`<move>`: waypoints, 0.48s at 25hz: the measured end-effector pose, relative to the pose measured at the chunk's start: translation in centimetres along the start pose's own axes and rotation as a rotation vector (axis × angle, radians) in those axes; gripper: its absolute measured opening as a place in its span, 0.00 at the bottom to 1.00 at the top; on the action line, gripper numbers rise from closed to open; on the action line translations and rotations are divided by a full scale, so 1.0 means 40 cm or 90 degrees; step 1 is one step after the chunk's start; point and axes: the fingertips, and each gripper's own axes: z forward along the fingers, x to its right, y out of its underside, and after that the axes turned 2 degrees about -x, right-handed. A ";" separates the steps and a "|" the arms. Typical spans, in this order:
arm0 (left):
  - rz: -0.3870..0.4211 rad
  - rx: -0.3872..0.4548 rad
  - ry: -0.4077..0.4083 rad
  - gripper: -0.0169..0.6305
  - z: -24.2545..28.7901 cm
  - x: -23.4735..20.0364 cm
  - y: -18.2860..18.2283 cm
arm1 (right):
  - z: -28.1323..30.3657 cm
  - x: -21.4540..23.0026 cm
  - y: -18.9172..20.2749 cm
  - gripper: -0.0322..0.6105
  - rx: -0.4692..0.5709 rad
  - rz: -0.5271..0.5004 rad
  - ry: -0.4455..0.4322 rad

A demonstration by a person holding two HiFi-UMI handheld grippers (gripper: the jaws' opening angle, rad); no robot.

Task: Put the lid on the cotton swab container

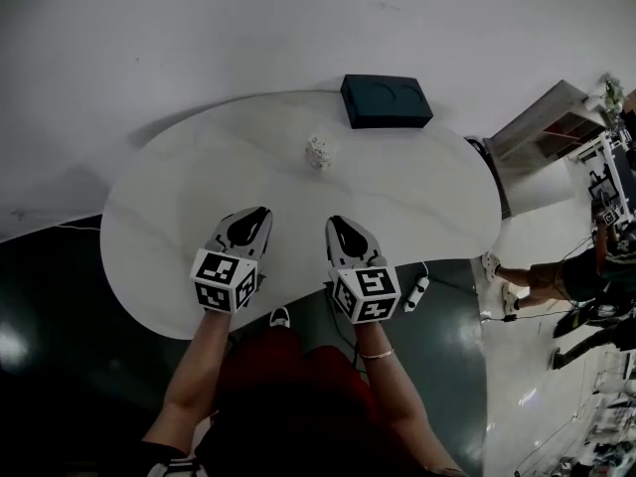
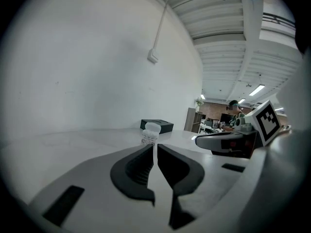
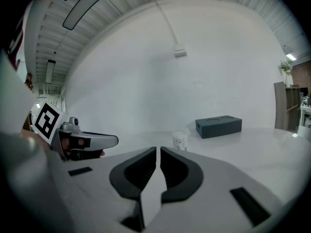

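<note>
standing on glossy rounded table [image 1: 189, 192], translucent container [image 1: 318, 152]

I counted one white table [image 1: 199, 187]. On it were one cotton swab container [image 1: 318, 151] and one dark box [image 1: 387, 100] at the far edge. I had two grippers at the near edge: left gripper [image 1: 260, 212] and right gripper [image 1: 338, 221].

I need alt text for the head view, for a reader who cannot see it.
Seen from above, a person holds two grippers, the left gripper and the right gripper, side by side over the near edge of a white rounded table, both empty. Further away stand a small white cotton swab container and a dark box.
</note>
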 end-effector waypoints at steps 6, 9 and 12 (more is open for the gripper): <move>-0.009 -0.001 0.009 0.07 0.019 -0.027 -0.004 | 0.032 0.000 -0.012 0.08 0.001 -0.005 0.005; -0.012 0.000 0.011 0.07 0.027 -0.033 -0.005 | 0.042 0.007 -0.011 0.08 -0.003 -0.003 0.004; -0.014 -0.001 0.013 0.07 0.034 -0.039 0.000 | 0.051 0.010 -0.004 0.10 -0.012 -0.006 0.003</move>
